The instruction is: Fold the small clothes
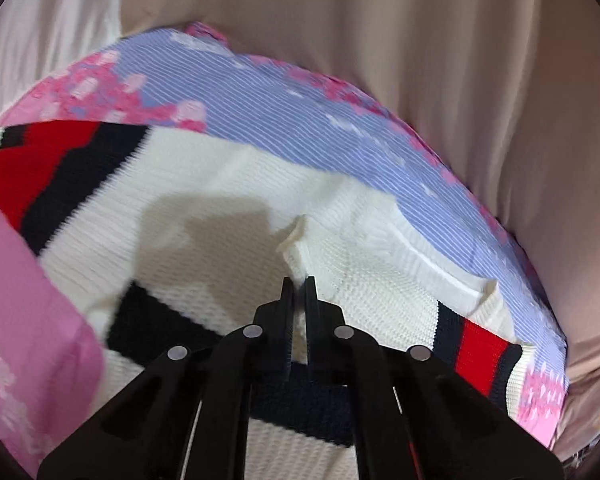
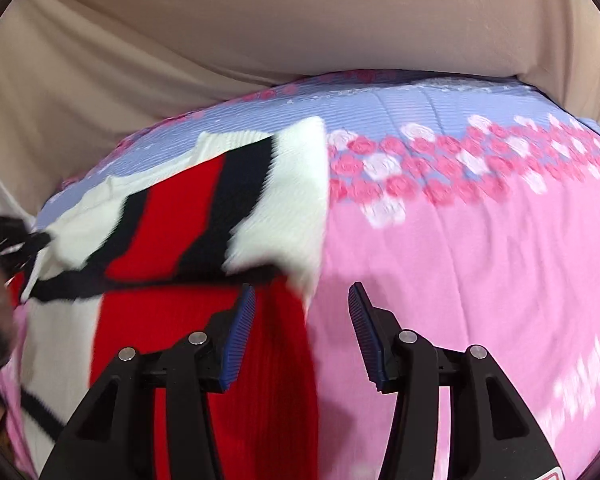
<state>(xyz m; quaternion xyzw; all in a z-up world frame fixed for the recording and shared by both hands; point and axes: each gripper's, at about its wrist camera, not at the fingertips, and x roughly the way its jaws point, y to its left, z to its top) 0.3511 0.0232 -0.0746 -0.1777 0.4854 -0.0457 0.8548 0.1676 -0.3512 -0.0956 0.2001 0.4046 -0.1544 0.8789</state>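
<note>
We are in the middle of the fold, as far as we can judge. The sweater lies on the sheet, which covers the bed, and a beige curtain hangs behind it. In the left wrist view one part of the white knit is already turned over the body: a ribbed edge lies across the white field, and a small corner of knit stands up just before the tongs. We take this part for a sleeve or a side that is folded in, but we cannot say which.

Our left gripper has its jaws almost together, with a thin piece of white knit between them, so we judge that it pinches the sweater. Our right gripper stands wide open and holds nothing; its blue pads are apart, the left one over the red band, the right one over the bare pink sheet.

What is left, we think: the right side is not yet folded in, and the final fold along the length is not done.

The long axis seems to run from the near edge toward the far left in the right wrist view, with the stripes crossing it diagonally. Where the neck points, we cannot tell.
</note>
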